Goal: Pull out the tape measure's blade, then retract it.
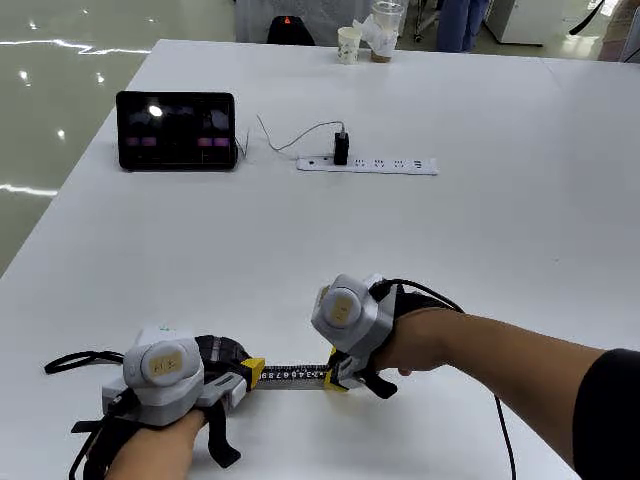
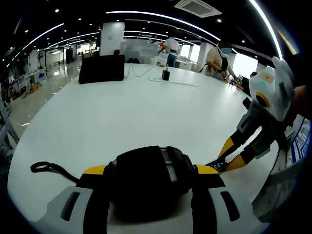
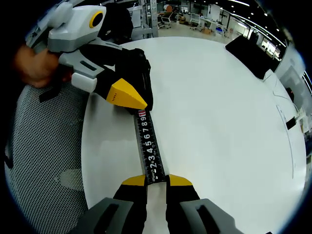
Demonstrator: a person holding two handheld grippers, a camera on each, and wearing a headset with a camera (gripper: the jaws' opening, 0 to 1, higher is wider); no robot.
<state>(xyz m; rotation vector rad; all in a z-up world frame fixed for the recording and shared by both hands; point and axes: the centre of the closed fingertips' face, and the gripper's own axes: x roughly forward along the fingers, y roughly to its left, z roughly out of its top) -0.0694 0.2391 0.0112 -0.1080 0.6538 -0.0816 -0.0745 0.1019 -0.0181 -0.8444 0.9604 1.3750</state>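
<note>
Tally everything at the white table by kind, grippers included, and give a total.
Grippers: 2 (left gripper, right gripper)
Tape measure: 1
Tablet: 1
Power strip: 1
Charger with cable: 1
Cups: 2 (paper cup, plastic cup)
Total: 8

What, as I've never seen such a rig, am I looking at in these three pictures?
There is no robot here: a person holds a two-jaw gripper in each hand. The head view comes from a headset camera looking down. Each round picture comes from a camera riding on one gripper. The left gripper has its jaws shut on the black tape measure case. The right gripper pinches the end of the blade, which is out a short way. On the white table there are also a dark tablet, a power strip with a charger plugged in, and cups at the far edge.
</note>
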